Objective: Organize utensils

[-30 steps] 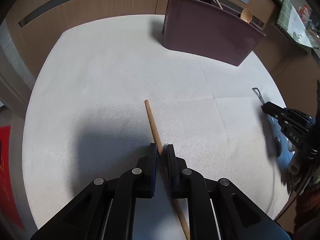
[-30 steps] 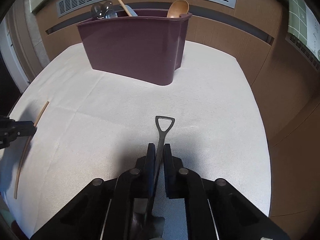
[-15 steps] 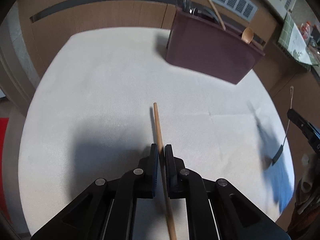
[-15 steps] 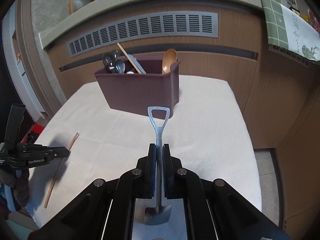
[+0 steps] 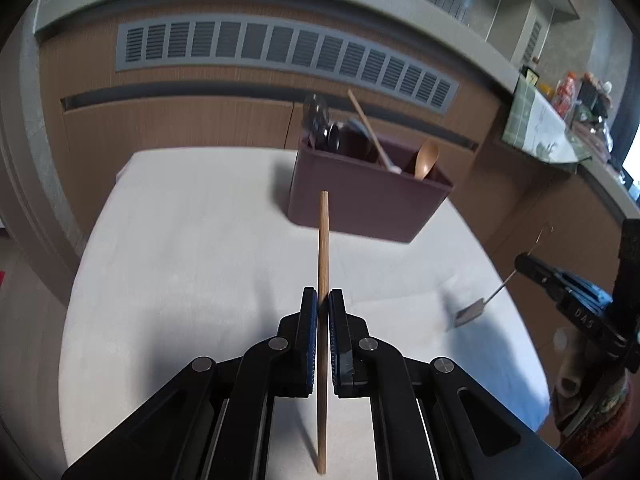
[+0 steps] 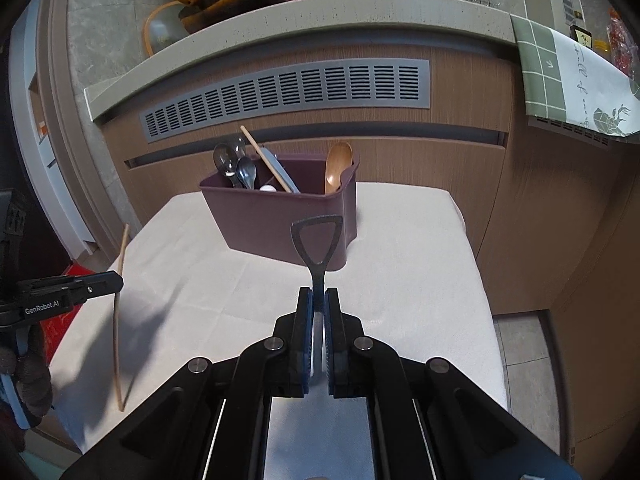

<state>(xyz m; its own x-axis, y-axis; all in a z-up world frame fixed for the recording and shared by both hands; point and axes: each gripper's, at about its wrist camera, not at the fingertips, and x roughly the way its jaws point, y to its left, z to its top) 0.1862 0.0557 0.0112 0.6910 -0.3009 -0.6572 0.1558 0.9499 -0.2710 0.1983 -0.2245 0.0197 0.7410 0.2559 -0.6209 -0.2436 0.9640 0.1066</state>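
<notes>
My left gripper [image 5: 323,300]: black linkage arms, silver pivot screws, blue-edged pads. Right gripper [image 6: 319,298] same build. "GenRobot.AI" lettering on left unit, left edge of right-wrist frame. Dark knit glove [image 6: 30,384] below.

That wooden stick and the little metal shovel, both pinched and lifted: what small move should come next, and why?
Probably carry both forward toward the maroon caddy. The left gripper is shut on the wooden chopstick, the right gripper on the shovel-shaped utensil, and both hang clear of the white cloth, short of the caddy.
</notes>
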